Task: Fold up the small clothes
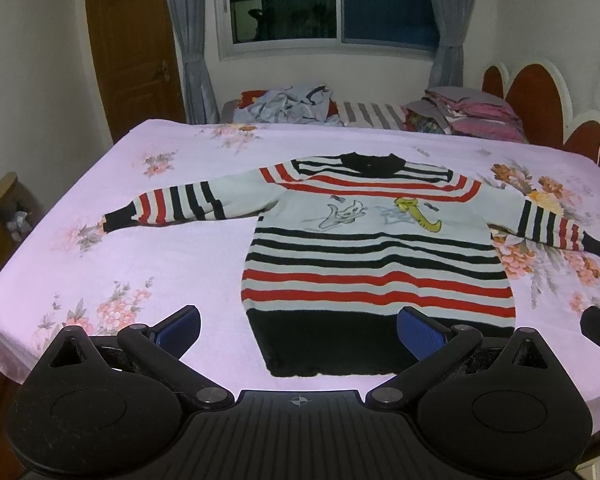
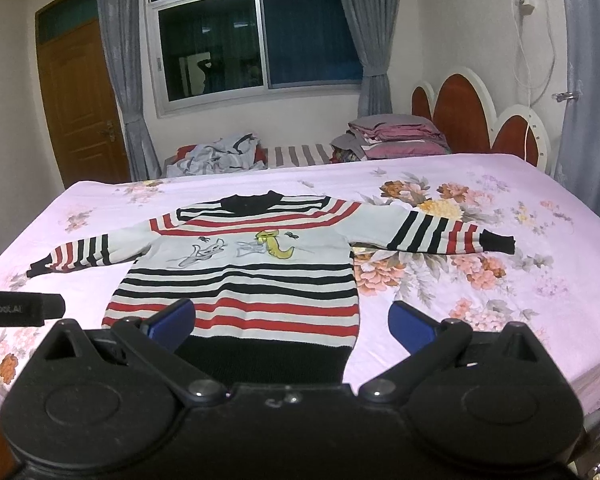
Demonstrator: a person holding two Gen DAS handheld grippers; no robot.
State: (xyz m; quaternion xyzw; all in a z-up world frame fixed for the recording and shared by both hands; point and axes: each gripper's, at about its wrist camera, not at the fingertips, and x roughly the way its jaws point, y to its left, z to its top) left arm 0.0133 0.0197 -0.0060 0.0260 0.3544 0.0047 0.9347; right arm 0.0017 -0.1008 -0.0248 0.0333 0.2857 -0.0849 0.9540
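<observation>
A: Where is the garment?

B: The striped sweater [image 1: 376, 248] lies flat and face up on the bed [image 1: 172, 248], in the middle of the left wrist frame. Its black collar points toward the top of the frame and its black hem toward the bottom. Both sleeves are spread out sideways, one toward mid-left, the other toward mid-right over the flower print of the pink sheet.

A: And the left gripper [image 1: 298, 330]?

B: Its jaws are spread wide and hold nothing. In its own view the blue pads [image 1: 180, 326] sit at the lower part of the frame, one over bare sheet beside the hem, the other over the hem's black band. I can't tell if that pad touches the knit.

A: The right gripper [image 2: 292, 322]?

B: Released as well, jaws far apart and gripping nothing. In the right wrist view one pad overlaps the sweater's lower stripes at lower centre and the other is over the sheet, clear of the hem's corner. The left gripper's black body pokes in at the mid-left edge.

A: Anything behind?

B: Folded bedding [image 2: 396, 138] at the upper right, a rumpled grey cloth pile [image 2: 220, 156] toward the upper centre, and a dark window [image 2: 256, 28] above.
</observation>
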